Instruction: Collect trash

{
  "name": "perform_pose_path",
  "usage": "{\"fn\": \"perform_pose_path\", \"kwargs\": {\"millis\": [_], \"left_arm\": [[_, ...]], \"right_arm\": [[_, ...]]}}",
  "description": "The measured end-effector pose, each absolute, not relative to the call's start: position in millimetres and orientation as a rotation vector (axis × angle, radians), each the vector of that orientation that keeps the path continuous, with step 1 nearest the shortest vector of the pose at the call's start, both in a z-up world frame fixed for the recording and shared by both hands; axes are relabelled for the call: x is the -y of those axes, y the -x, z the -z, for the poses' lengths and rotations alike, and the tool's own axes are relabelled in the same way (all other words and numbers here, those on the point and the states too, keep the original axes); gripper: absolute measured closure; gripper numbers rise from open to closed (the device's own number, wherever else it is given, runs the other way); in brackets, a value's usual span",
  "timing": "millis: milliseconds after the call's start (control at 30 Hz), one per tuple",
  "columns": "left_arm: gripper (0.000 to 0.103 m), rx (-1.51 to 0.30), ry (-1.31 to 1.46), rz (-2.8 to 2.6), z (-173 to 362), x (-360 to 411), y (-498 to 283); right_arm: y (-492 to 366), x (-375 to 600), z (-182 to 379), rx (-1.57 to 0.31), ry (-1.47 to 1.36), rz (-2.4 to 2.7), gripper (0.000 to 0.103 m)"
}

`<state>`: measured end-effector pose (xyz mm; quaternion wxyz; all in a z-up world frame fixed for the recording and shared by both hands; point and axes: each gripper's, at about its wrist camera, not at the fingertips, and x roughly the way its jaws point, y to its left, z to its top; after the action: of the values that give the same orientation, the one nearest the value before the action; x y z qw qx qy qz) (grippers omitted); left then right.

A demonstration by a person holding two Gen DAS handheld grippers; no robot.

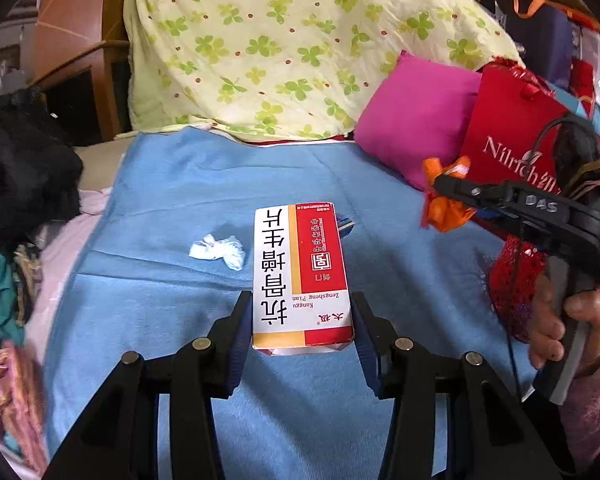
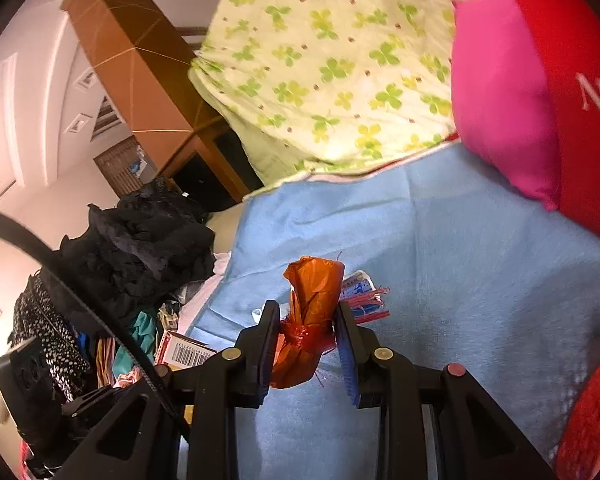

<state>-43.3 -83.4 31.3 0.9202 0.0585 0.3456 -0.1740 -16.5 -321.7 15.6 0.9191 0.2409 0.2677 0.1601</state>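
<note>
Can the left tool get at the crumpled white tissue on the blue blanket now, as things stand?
Probably not yet. The left tool is shut on the medicine box, so it has no free grip. The path itself looks free: the crumpled white tissue lies alone on the blue blanket, left of the box.

White, red and yellow-orange medicine box (image 1: 300,276) with black characters. Crumpled white tissue (image 1: 219,251) on a plain light-blue blanket (image 1: 172,208). Pale yellow quilt (image 1: 292,40) patterned with green clovers and small red dots. Magenta pillow (image 1: 416,124). Red bag (image 1: 512,128) with white lettering. Orange plastic wrapper (image 2: 312,312) tied with red netting. Black clothing heap (image 2: 148,240).
</note>
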Motion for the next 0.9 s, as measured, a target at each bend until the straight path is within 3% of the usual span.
{"fn": "perform_pose_path", "kwargs": {"millis": [500,900], "left_arm": [[0.054,-0.582,-0.266,0.251,-73,132,78],[0.054,-0.523,-0.326,0.308,-87,177,97]], "right_arm": [[80,344,-48,-0.365,-0.392,-0.273,0.073],[132,391,-58,-0.253,-0.480,-0.195,0.073]]}}
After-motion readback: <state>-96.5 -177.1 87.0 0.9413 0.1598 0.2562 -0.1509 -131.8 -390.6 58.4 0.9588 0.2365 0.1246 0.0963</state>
